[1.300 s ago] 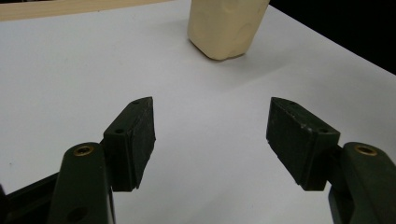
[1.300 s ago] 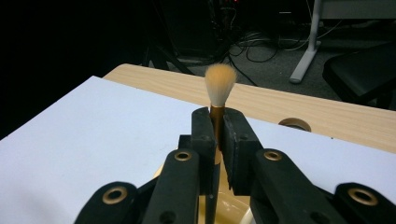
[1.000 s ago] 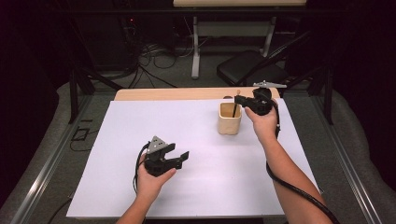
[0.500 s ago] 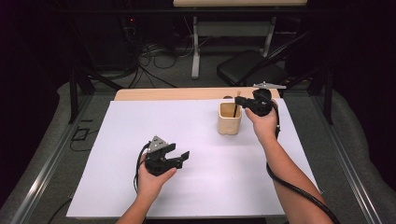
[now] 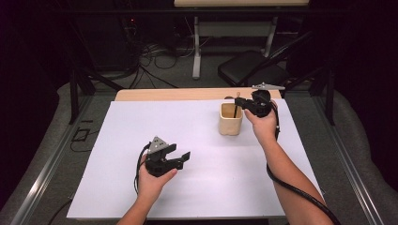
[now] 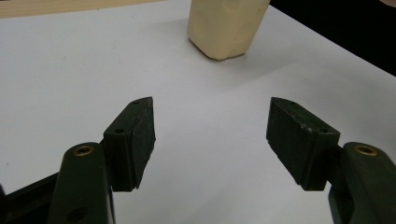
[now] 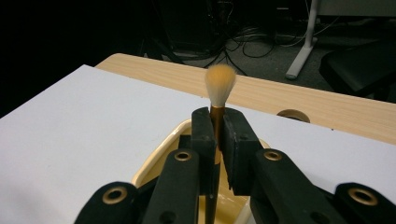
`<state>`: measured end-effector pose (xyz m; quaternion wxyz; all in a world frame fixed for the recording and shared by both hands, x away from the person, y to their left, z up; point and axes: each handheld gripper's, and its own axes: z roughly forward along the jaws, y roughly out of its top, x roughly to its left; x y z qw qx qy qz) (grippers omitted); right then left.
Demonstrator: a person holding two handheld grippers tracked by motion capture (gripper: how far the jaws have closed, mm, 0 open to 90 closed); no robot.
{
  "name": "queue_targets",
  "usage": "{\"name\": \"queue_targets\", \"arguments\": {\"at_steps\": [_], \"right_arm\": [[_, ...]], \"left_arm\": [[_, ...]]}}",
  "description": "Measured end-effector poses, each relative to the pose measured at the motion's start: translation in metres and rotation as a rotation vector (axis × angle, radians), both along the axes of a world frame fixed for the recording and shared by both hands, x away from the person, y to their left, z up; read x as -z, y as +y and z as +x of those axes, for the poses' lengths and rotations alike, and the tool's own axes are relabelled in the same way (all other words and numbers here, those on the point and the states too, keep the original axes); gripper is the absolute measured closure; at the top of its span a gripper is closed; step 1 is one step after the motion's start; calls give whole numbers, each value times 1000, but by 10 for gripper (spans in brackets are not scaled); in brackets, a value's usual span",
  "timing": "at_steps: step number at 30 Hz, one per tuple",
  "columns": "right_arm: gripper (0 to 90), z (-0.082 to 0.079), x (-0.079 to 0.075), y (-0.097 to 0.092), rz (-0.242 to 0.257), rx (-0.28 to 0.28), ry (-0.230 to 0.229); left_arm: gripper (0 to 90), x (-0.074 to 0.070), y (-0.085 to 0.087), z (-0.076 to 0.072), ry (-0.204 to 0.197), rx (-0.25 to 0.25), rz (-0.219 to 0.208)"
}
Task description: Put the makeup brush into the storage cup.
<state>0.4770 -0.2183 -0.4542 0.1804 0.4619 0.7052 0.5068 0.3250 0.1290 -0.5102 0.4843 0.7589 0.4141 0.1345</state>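
A cream cup (image 5: 231,119) stands on the white sheet (image 5: 141,131) right of centre; the left gripper view shows this cup (image 6: 226,25) at its top. My right gripper (image 5: 240,105) hovers just right of and above the cup, shut on a thin brush (image 7: 218,100). The brush stands upright with its pale orange bristles up and its dark handle (image 5: 235,109) reaching down into the cup (image 7: 154,170). My left gripper (image 5: 178,155) is held low over the sheet's front left part, open, with nothing between its fingers (image 6: 133,135).
The sheet covers a wooden table (image 5: 178,93) whose far edge has a round hole (image 7: 293,115). Beyond the table are a dark floor with cables (image 5: 155,56), a table leg (image 5: 197,51) and a black chair (image 5: 253,70).
The right gripper with the brush has shifted slightly over the cup. The left gripper has stayed in place, open.
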Motion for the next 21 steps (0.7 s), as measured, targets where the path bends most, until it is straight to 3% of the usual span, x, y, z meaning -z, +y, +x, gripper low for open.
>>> {"name": "queue_targets", "arguments": {"at_steps": [21], "right_arm": [[836,0,2,1,-6,-1,2]], "left_arm": [[325,-1,1,-1,1,-4,-4]]}}
